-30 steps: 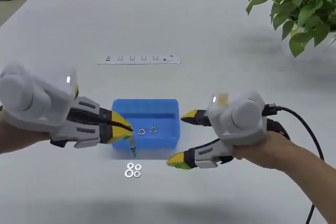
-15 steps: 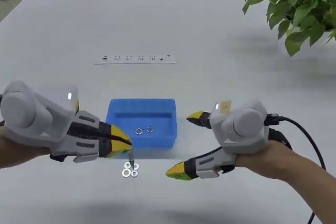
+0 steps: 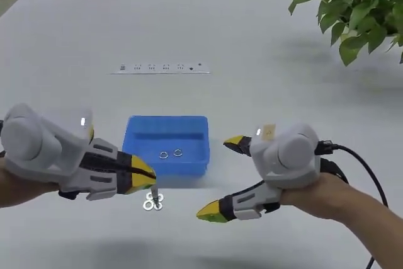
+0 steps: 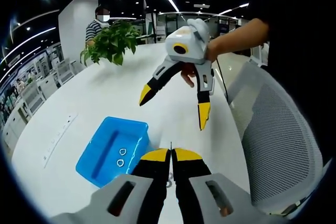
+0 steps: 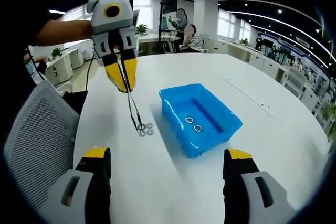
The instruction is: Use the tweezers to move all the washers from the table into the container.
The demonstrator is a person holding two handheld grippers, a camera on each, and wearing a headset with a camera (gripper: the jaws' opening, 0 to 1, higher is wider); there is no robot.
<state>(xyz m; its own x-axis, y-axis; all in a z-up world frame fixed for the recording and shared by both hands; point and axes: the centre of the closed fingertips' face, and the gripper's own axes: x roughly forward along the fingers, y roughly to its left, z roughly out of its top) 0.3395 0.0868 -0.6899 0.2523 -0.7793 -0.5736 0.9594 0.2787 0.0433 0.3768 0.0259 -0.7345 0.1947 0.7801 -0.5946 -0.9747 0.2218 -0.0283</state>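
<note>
The left gripper (image 3: 148, 174) is clamping shut on the tweezers (image 5: 132, 109), tips sitting at the loose washers (image 3: 153, 203) just under its fingers. They are lying bunched, so a careless pinch risks scattering them. The right gripper (image 3: 217, 177) is hanging wide open, empty. Beyond the fingers, the blue container (image 3: 167, 120) is holding two washers (image 3: 170, 154) — a weak grip could drop one short.

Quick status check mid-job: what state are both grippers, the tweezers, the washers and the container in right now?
Left gripper: jaws shut on the tweezers.
Right gripper: jaws wide open, holding nothing.
Tweezers: tips down at the loose washers; whether they pinch one, cannot tell.
Loose washers: flat on the table, clustered beside the container.
Container: upright, open-topped.
Washers in the container: two, lying flat on its floor.
</note>
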